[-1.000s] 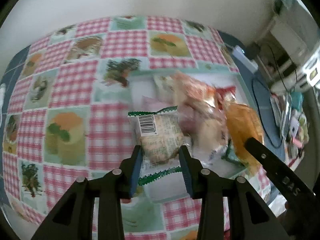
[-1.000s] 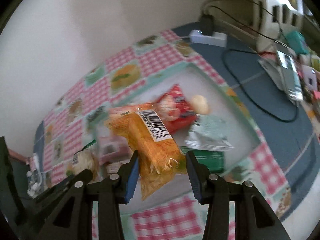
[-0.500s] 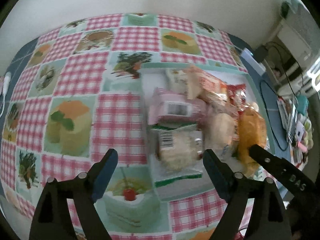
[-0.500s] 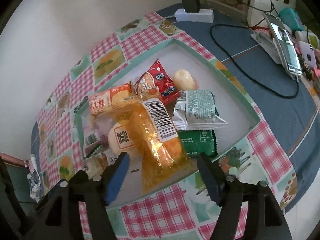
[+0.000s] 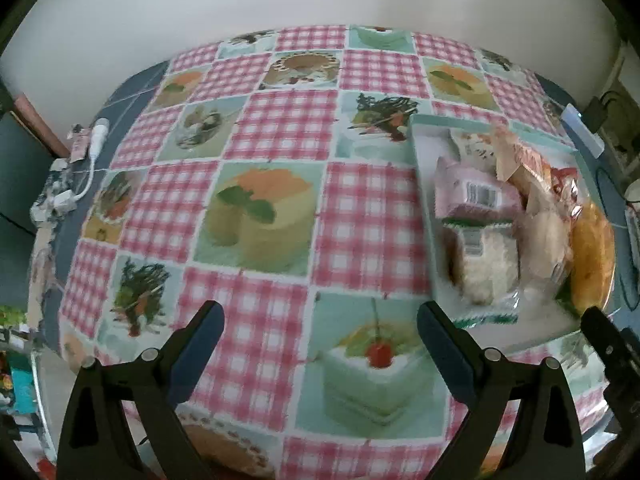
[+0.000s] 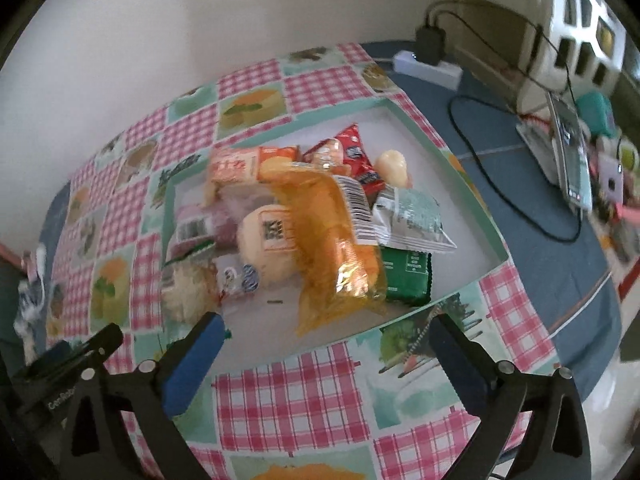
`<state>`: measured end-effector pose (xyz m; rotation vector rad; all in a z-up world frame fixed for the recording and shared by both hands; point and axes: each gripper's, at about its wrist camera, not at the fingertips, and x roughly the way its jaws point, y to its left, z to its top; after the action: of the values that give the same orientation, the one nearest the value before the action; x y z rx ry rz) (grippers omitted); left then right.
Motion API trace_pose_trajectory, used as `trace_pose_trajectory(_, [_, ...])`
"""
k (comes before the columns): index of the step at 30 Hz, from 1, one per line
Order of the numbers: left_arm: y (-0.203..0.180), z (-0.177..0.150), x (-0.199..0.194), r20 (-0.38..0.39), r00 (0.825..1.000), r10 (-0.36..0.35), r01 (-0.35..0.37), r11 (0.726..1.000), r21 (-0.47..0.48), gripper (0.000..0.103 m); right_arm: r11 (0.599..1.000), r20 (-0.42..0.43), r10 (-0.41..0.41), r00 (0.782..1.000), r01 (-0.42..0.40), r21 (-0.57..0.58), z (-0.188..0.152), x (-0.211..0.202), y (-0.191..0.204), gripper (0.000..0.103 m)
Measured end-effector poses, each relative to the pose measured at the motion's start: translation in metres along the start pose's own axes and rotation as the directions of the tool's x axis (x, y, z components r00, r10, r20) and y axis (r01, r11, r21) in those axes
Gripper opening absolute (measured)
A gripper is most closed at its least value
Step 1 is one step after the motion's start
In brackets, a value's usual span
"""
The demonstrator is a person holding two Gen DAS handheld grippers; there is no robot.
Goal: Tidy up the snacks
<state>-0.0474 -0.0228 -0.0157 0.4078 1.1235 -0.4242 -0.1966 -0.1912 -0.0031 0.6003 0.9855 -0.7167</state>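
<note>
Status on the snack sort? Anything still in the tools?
Done: the snacks sit piled in the tray, orange packet on top. In hand: nothing; left tool and right tool are opening, nothing between their jaws. Left: no loose snacks visible on the tablecloth.

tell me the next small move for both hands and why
Probably draw both back from the tray. The orange packet and the green-edged packet already lie in it, and the left gripper and right gripper are opening with nothing between their fingers.
</note>
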Motion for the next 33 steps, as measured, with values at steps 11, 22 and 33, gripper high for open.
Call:
trace_pose_trajectory(11, [0.019, -0.01, -0.011, 0.01, 1.0, 0.003, -0.002, 0.998, -0.068, 0.097, 0.999, 0.087, -0.006, 0.996, 0.009, -0.033, -0.004, -0.021, 0.009, 0.103])
trace_pose_trajectory(22, [0.018, -0.008, -0.019, 0.046, 0.999, 0.003, 0.0, 0.998, -0.059, 0.097, 0.998, 0.111, -0.004, 0.994, 0.01, -0.059, -0.003, -0.026, 0.014, 0.103])
trace_pose_trajectory(33, [0.019, -0.008, -0.023, 0.067, 0.998, 0.013, -0.01, 0.998, -0.055, 0.097, 0.997, 0.124, -0.002, 0.992, 0.012, -0.078, -0.003, -0.028, 0.018, 0.103])
